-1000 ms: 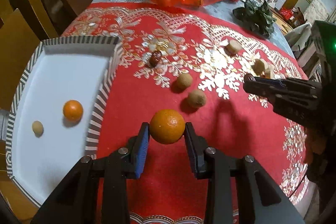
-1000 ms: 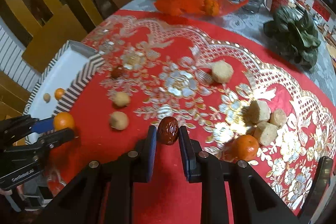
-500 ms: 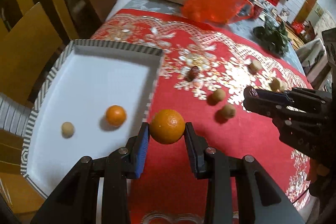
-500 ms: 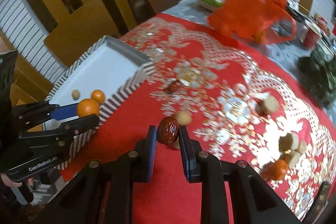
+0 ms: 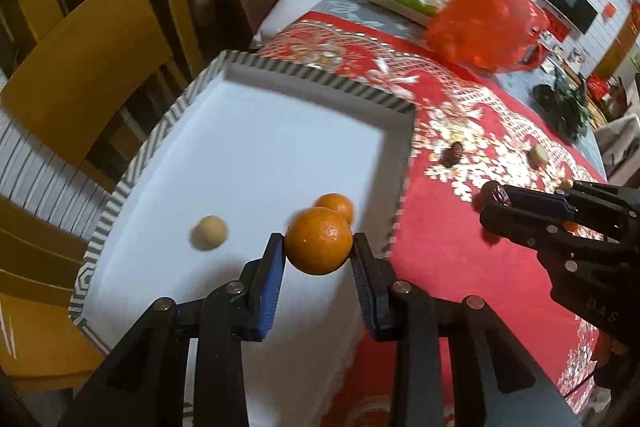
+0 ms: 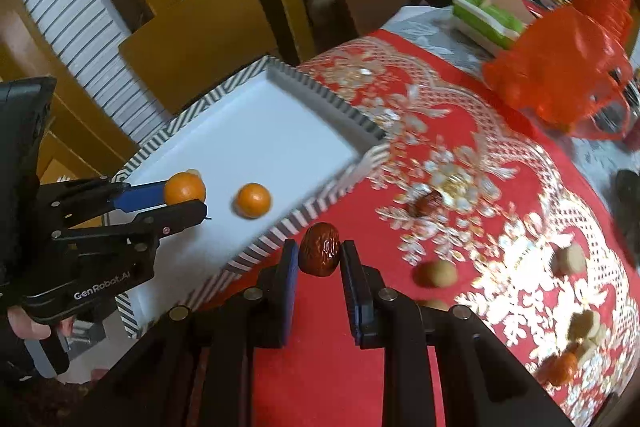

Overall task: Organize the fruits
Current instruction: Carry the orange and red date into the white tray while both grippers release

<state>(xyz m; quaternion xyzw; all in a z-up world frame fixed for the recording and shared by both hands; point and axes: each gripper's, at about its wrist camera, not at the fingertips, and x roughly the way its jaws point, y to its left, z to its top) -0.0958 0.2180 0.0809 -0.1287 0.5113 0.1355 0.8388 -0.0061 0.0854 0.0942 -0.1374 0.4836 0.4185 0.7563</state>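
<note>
Hidden / unclear: the second orange [image 5: 335, 205] in the tray is half covered by the held orange [image 5: 319, 241] in the left wrist view. The pale round fruit [image 5: 208, 232] is smeared by blur there, and only a sliver of it is seen behind the held orange in the right wrist view. Fruits at the lower right of the right wrist view are blurred and cut by the frame edge; their kinds cannot be told.

Left gripper [image 5: 319, 263]: jaws clamped on the orange, blue pads pressed to its two sides. It is held above the tray floor, lower centre of frame.

Right gripper [image 6: 319, 267]: jaws closed on the red date [image 6: 320, 254]; it is held over the red tablecloth [image 6: 328, 363], just beside the tray's near rim.

Tray [image 5: 152, 143]: striped rim, white floor. Its upper and middle floor is seen bare; the two resting fruits lie toward the lower part.

Edges: the tray's right wall is met by the tablecloth; its left rim is set near a wooden chair [image 5: 86, 63].

Axis: the date's long axis runs roughly up-down in frame, slightly tilted. A loose date [image 6: 429, 203] and a pale fruit [image 6: 436, 273] lie on the cloth, well apart.
</note>
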